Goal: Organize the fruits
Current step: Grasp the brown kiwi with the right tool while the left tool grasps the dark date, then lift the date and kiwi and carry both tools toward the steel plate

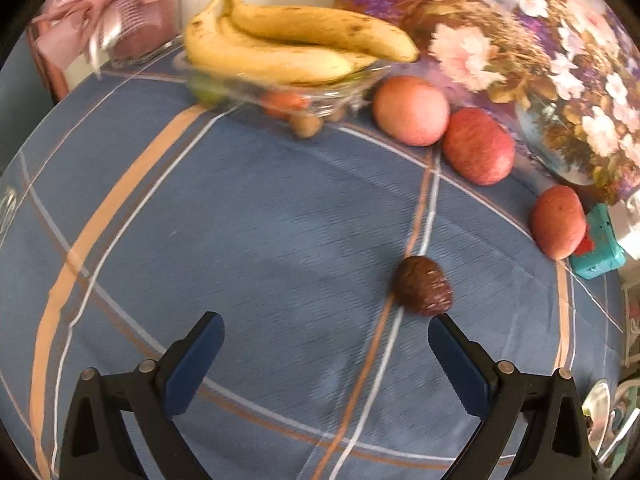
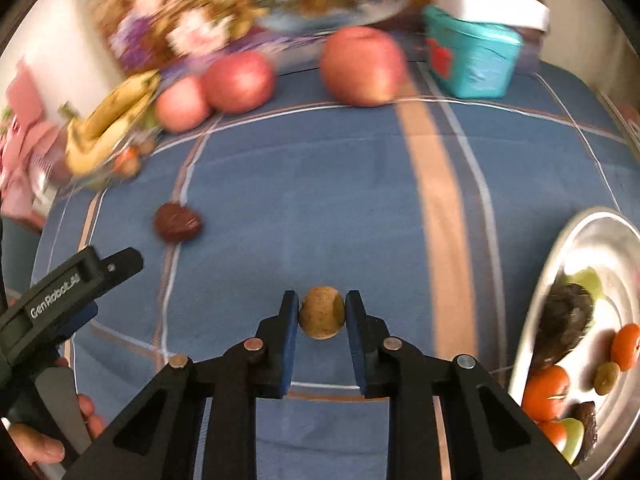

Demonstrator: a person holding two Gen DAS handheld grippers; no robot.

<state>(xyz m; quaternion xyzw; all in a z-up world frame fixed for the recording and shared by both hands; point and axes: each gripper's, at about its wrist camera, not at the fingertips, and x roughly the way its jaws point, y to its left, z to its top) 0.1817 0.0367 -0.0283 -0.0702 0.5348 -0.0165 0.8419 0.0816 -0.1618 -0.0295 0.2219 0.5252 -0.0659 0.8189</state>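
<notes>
From the left wrist view, you are holding the left gripper [image 1: 326, 346] with its jaws spread wide and nothing between them, hovering above the blue checked cloth [image 1: 240, 220]; the dark wrinkled fruit [image 1: 423, 286] is lying just beyond the right-hand finger, well short of the glass bowl [image 1: 320, 96] carrying the bananas [image 1: 296, 46]. From the right wrist view, you are pinching the small round tan fruit [image 2: 321, 313] in the right gripper [image 2: 322, 312], pads pressing on its two sides, left of the metal plate [image 2: 560, 264]. It is probably light with a thin brittle shell, so keep gripping gently across its middle.
</notes>
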